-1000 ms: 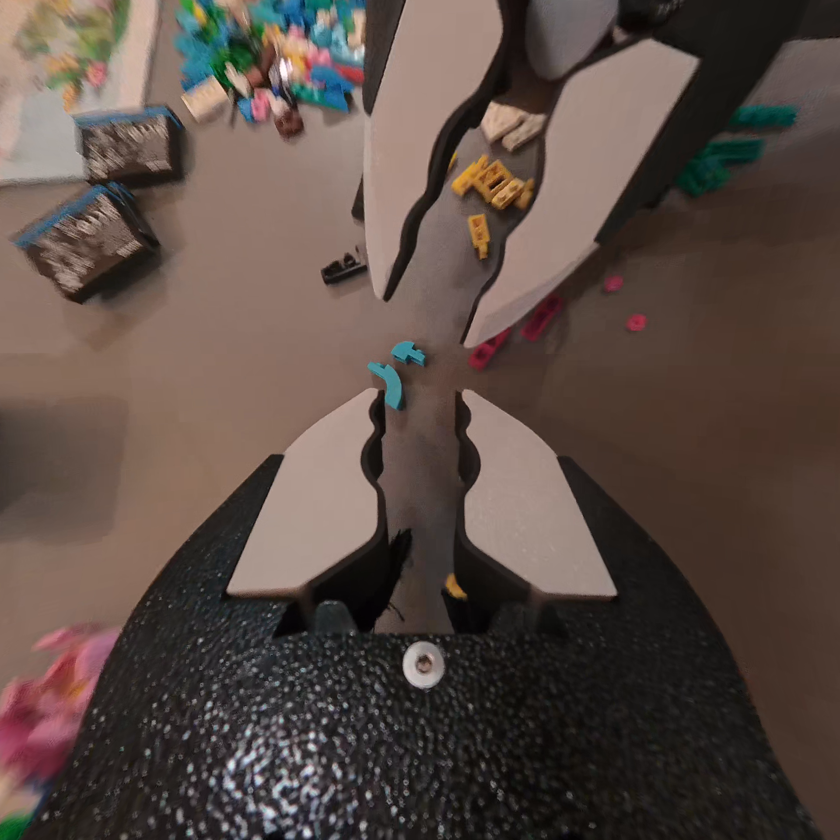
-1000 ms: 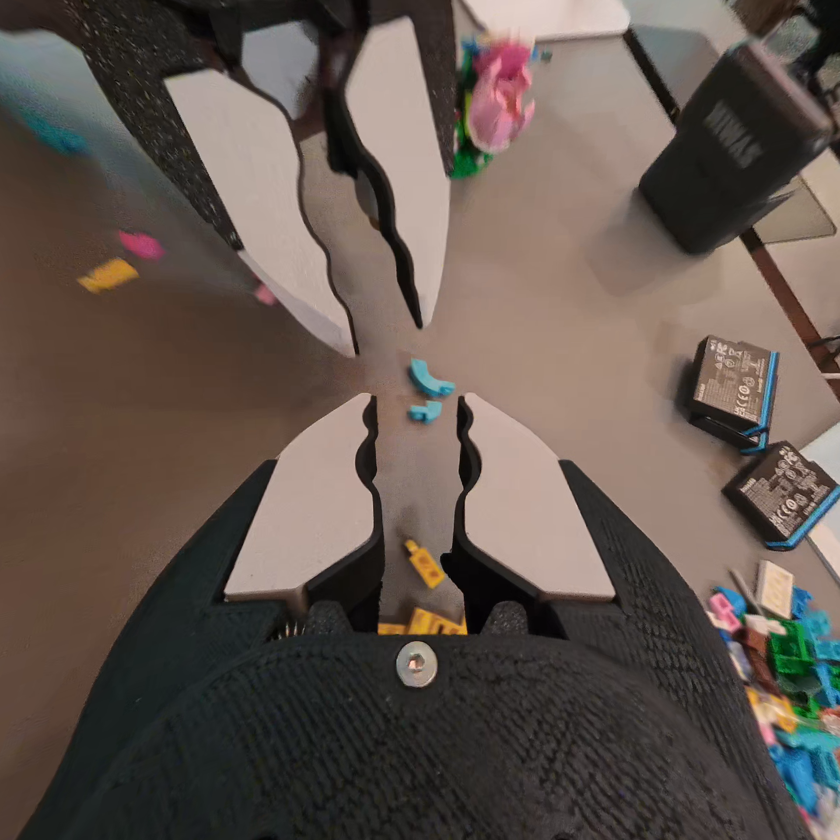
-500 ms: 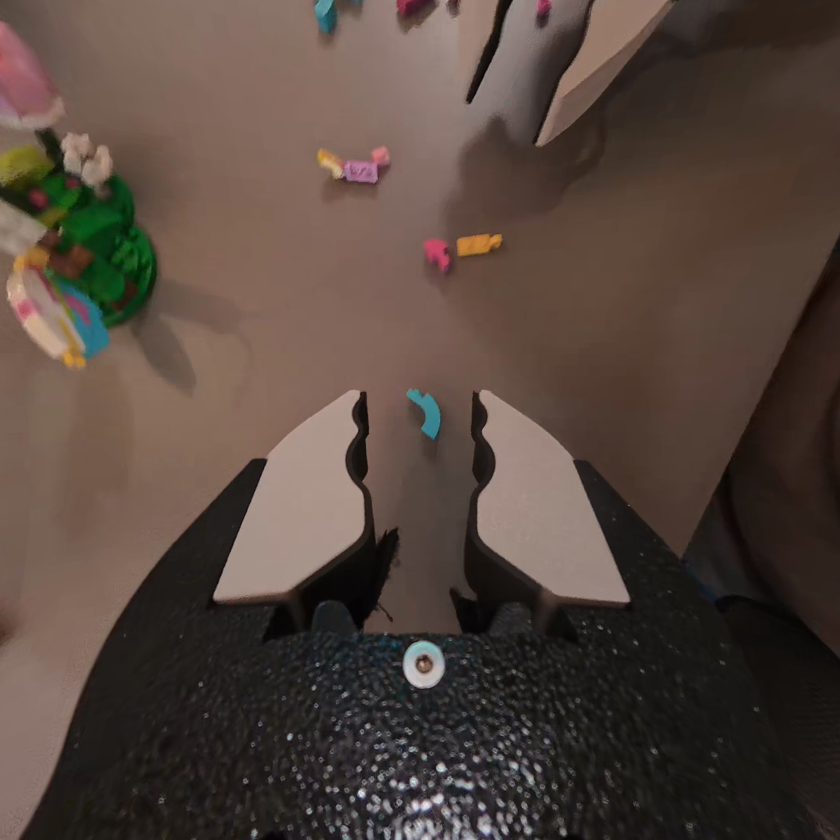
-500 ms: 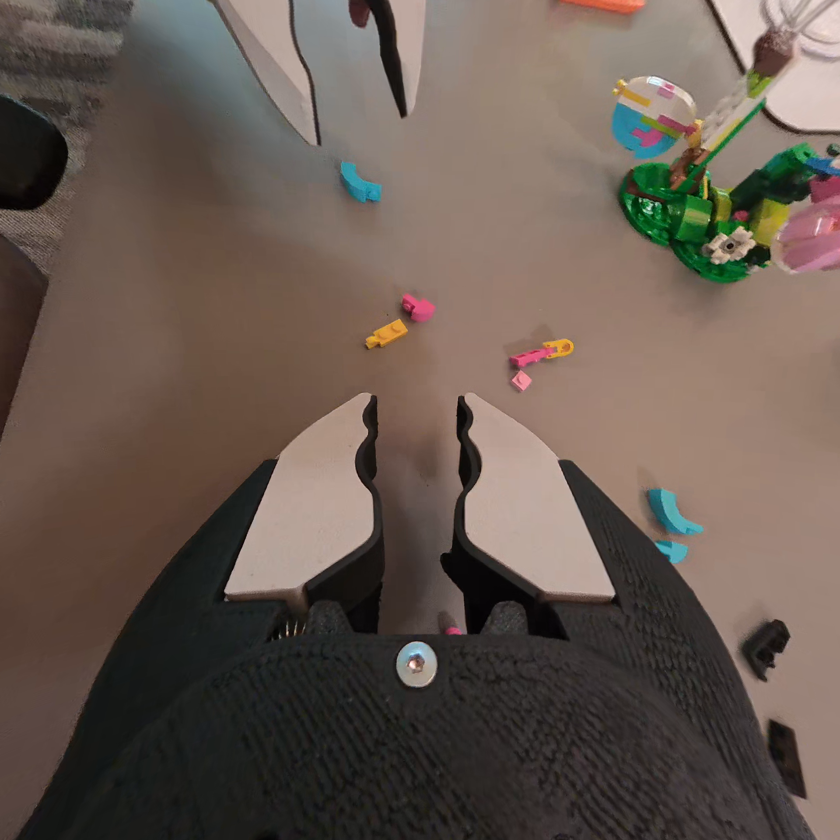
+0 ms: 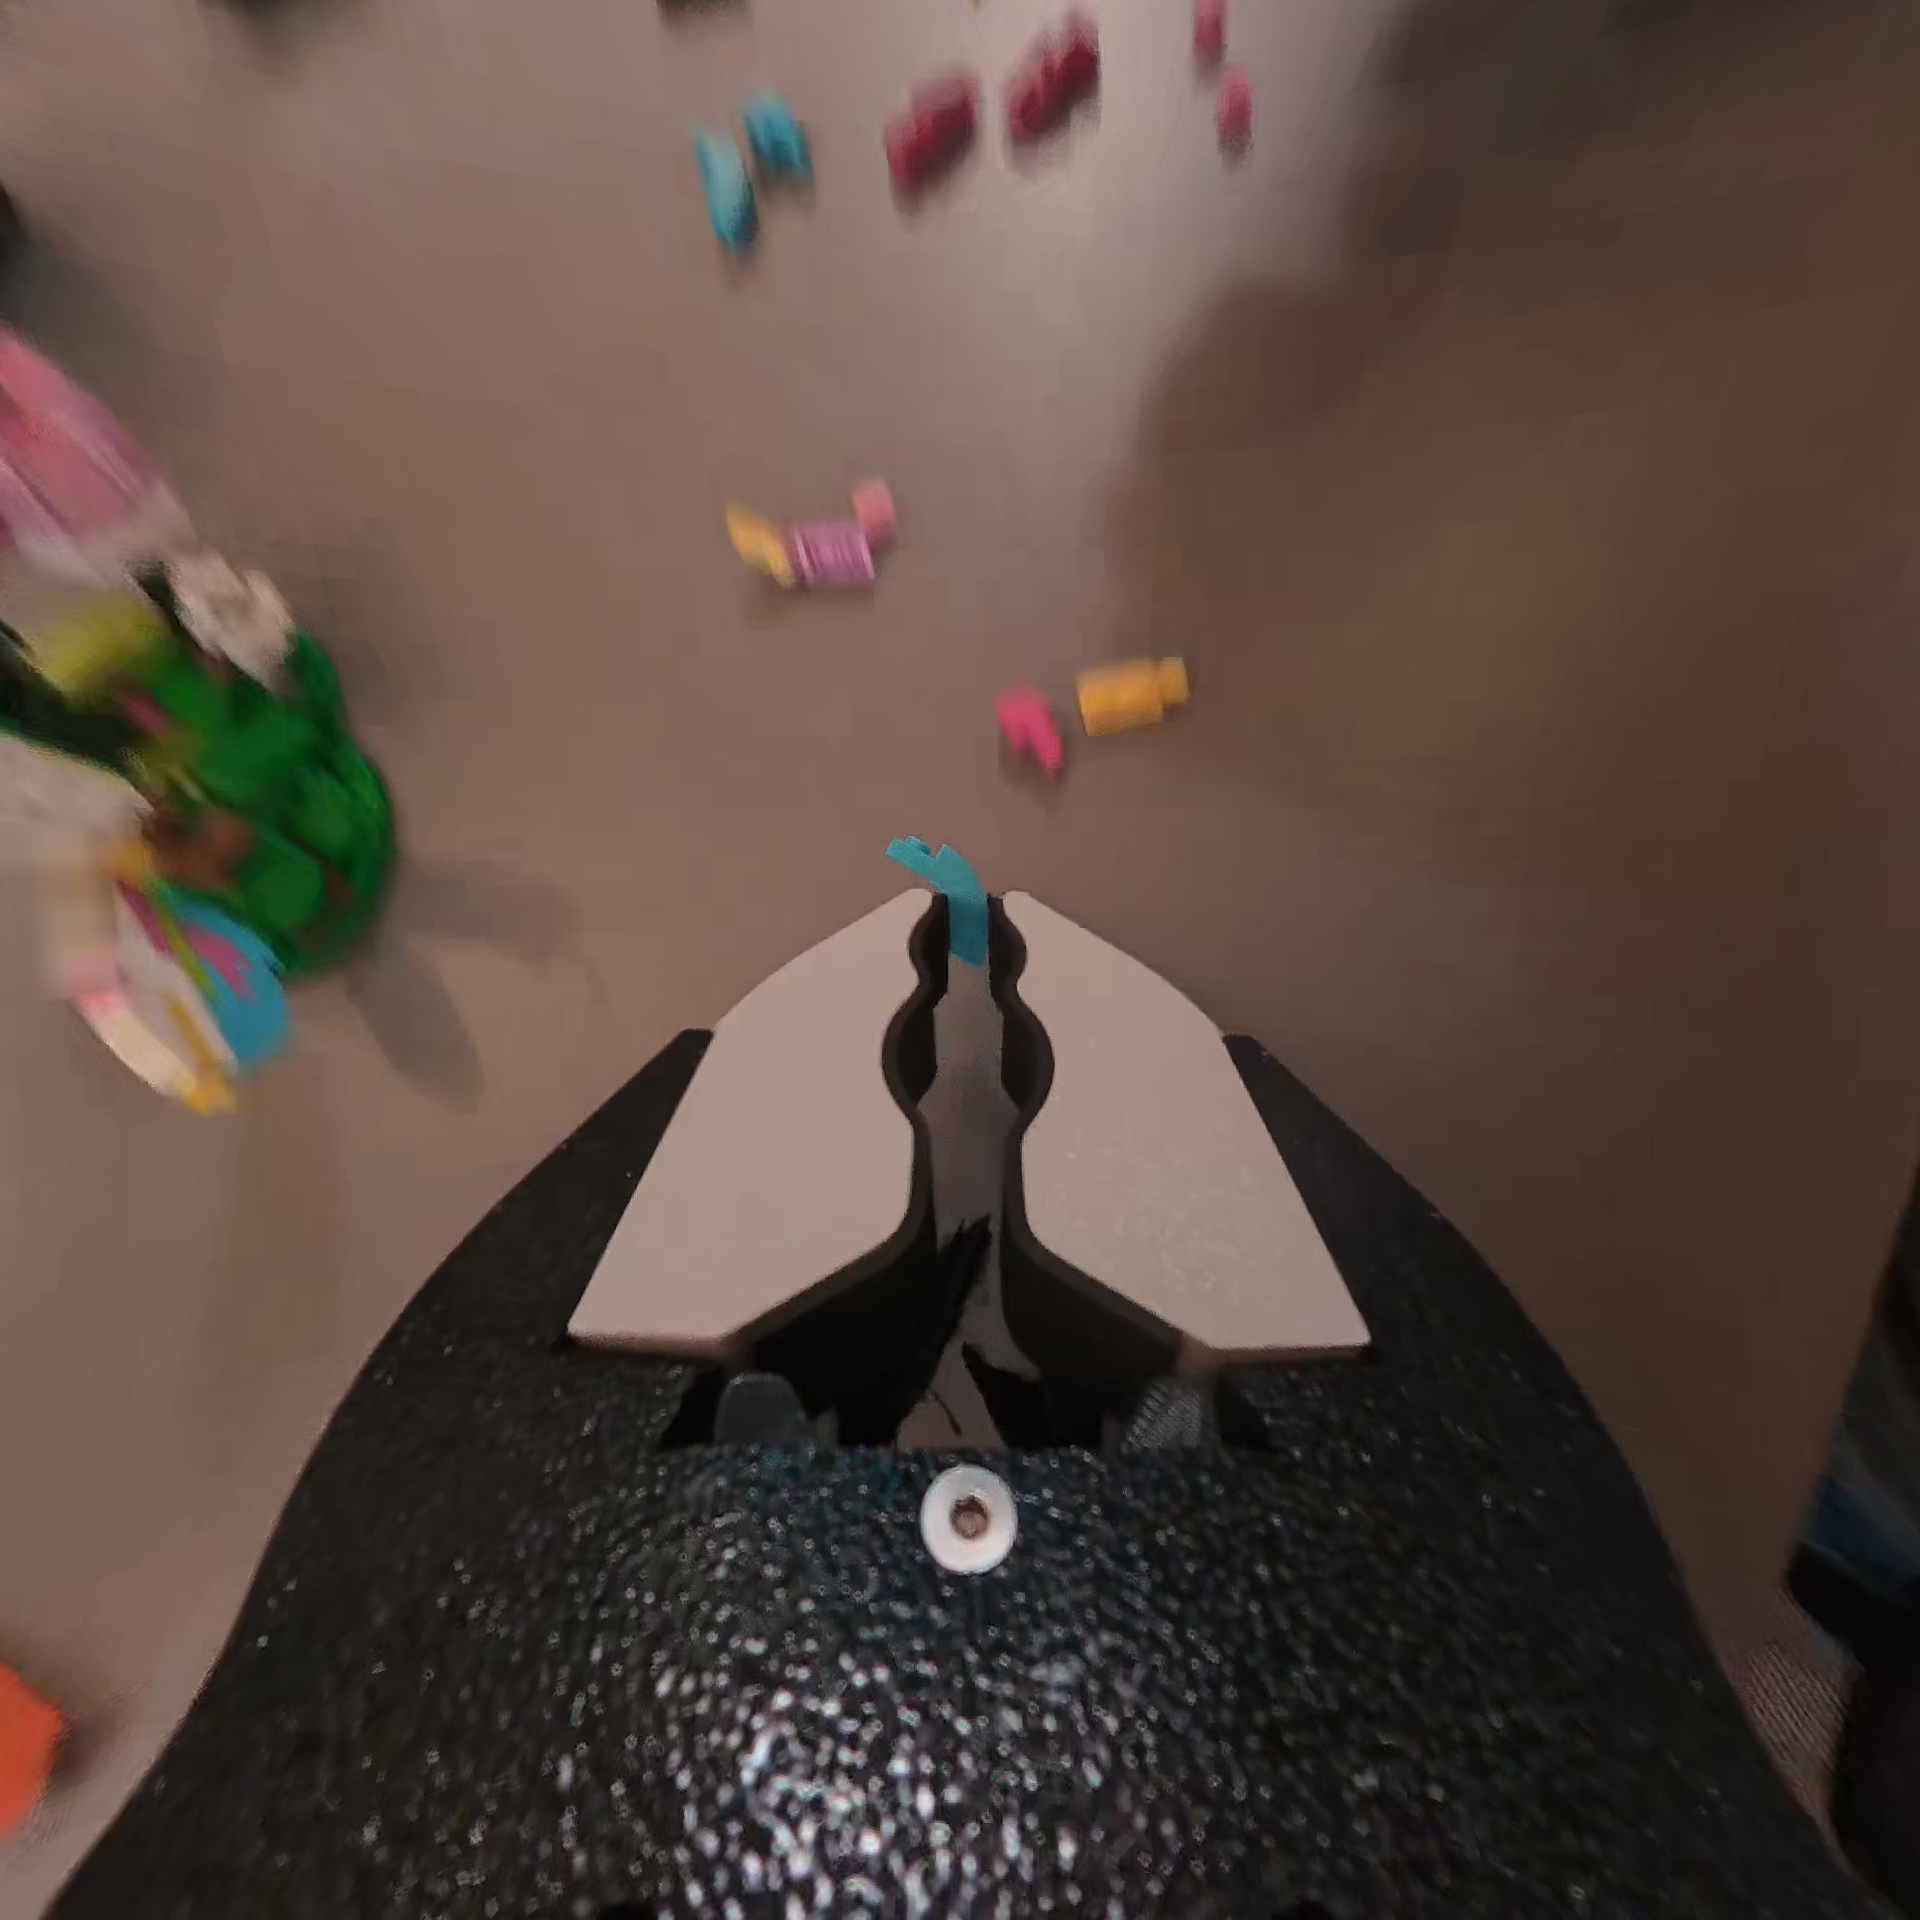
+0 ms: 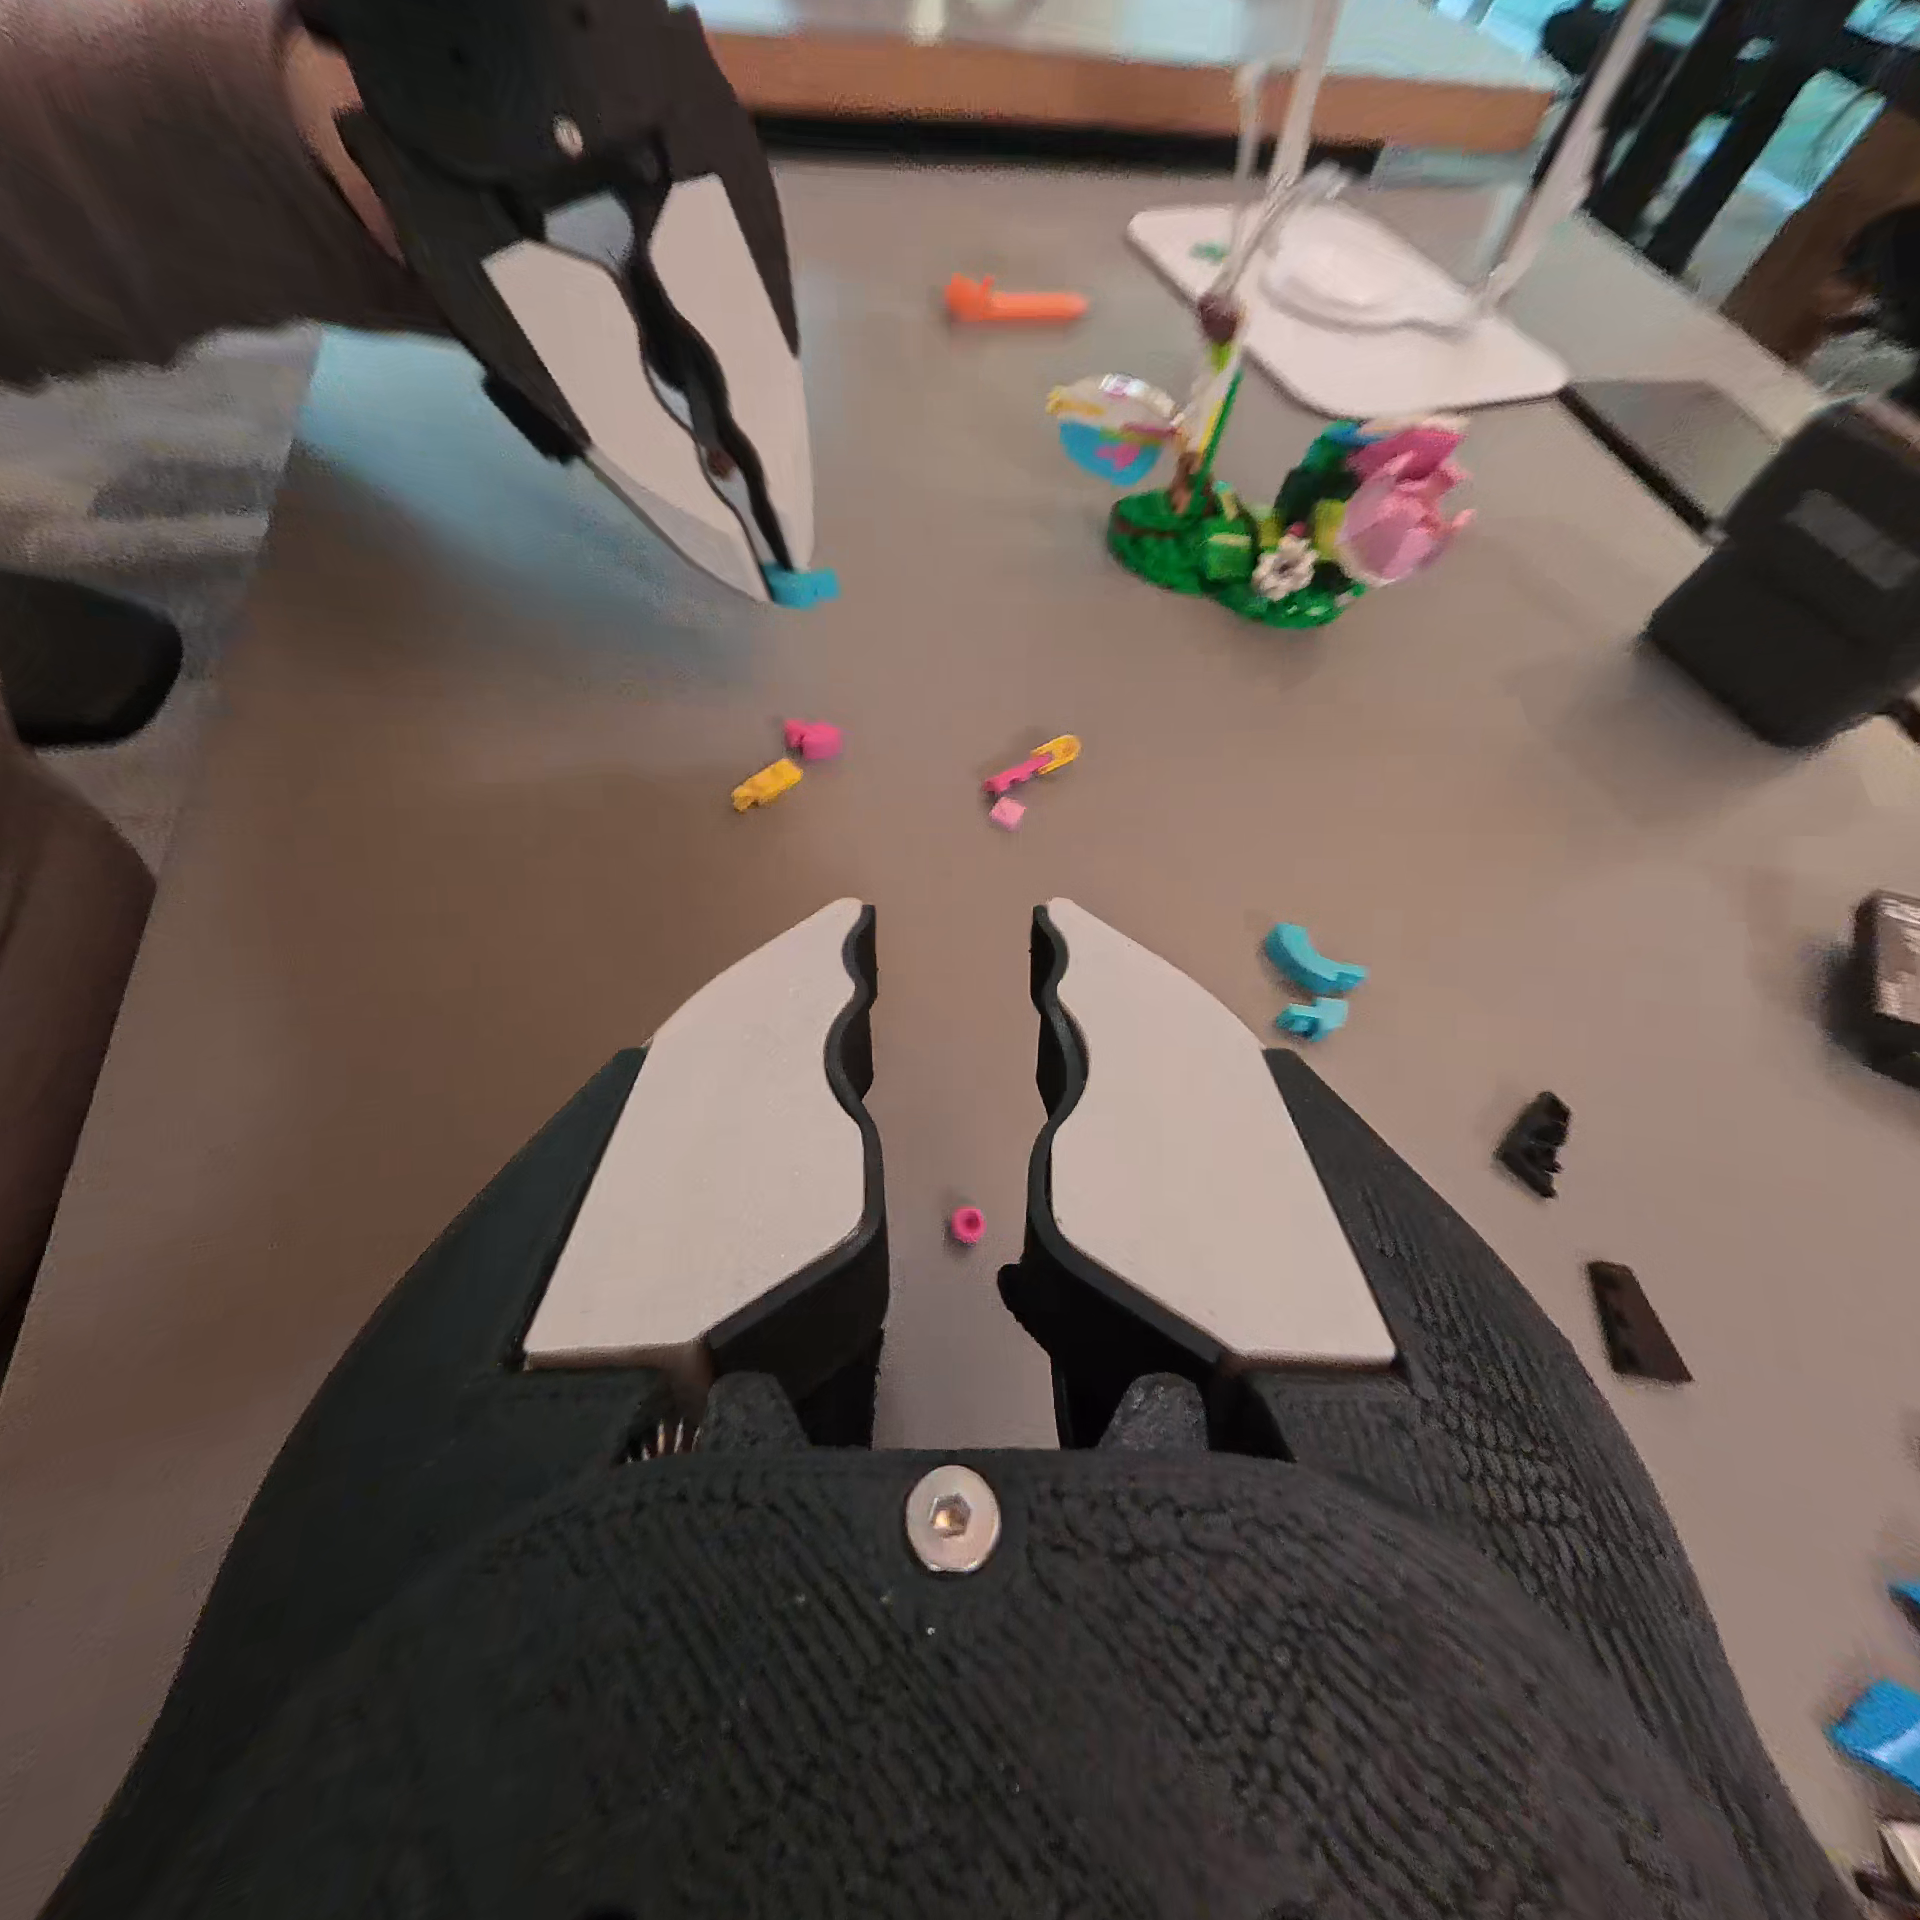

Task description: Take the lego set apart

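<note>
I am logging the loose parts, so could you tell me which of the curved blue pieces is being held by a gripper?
The curved blue piece pinched in the left gripper. The other curved blue piece lies loose on the table beside the open right gripper.

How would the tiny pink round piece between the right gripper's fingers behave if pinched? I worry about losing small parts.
The pink round piece looks like a short cylinder lying on its side, so a nudge would probably roll it across the smooth table. It seems rigid and very light. The right gripper is open; its broad fingertips could easily squirt it out.
</note>
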